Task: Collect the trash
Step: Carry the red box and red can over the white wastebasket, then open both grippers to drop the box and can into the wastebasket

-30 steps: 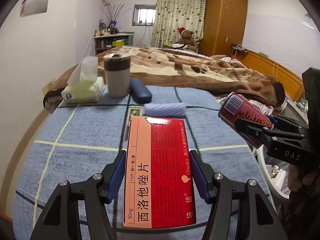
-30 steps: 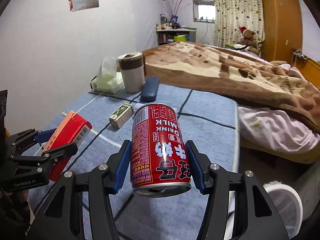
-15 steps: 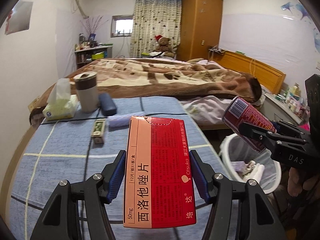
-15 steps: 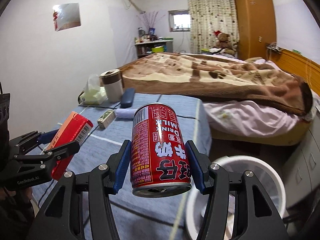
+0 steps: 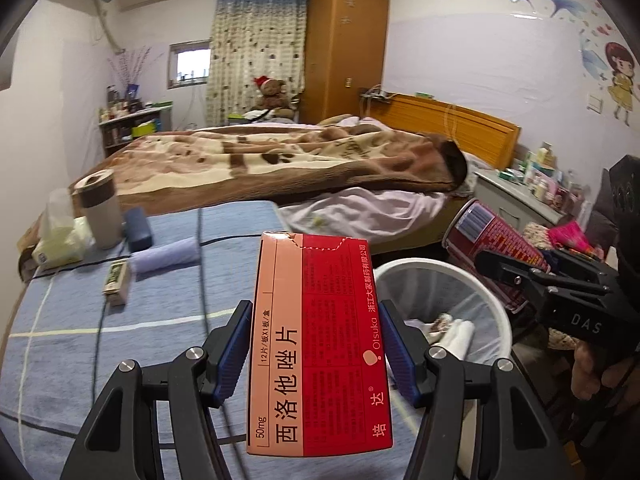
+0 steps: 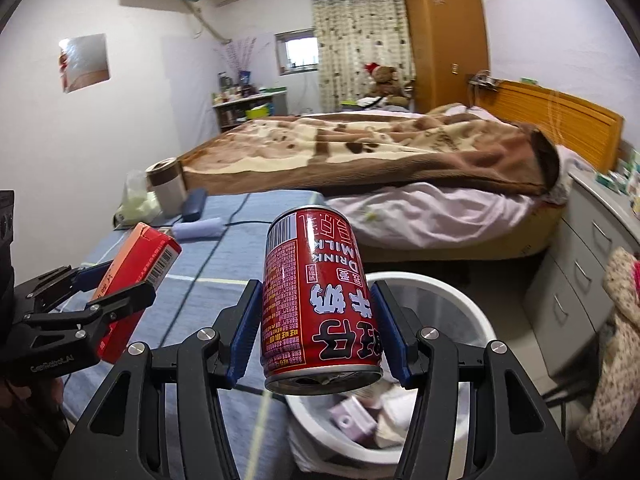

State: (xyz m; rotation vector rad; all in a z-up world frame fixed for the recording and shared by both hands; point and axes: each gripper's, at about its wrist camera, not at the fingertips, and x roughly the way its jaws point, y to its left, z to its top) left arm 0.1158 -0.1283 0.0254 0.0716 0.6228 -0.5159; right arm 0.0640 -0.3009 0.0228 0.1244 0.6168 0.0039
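My left gripper (image 5: 316,344) is shut on a red and pink medicine box (image 5: 316,336), held up over the blue table's right edge; the box also shows in the right wrist view (image 6: 136,272). My right gripper (image 6: 318,328) is shut on a red milk drink can (image 6: 320,300), held upside down above a white mesh trash bin (image 6: 452,300). The can (image 5: 496,240) and bin (image 5: 480,292) also show in the left wrist view, to the right of the box. The bin holds paper scraps and a pale purple item.
On the blue table (image 5: 120,360) lie a small green box (image 5: 116,280), a purple roll (image 5: 166,254), a dark case (image 5: 138,228), a lidded cup (image 5: 98,208) and a tissue pack (image 5: 56,240). A bed (image 6: 380,152) stands behind. Grey drawers (image 6: 580,272) are right of the bin.
Both grippers have moved right, from over the table toward the bin. The can now hangs over the bin's opening and the box is at the table's right edge.
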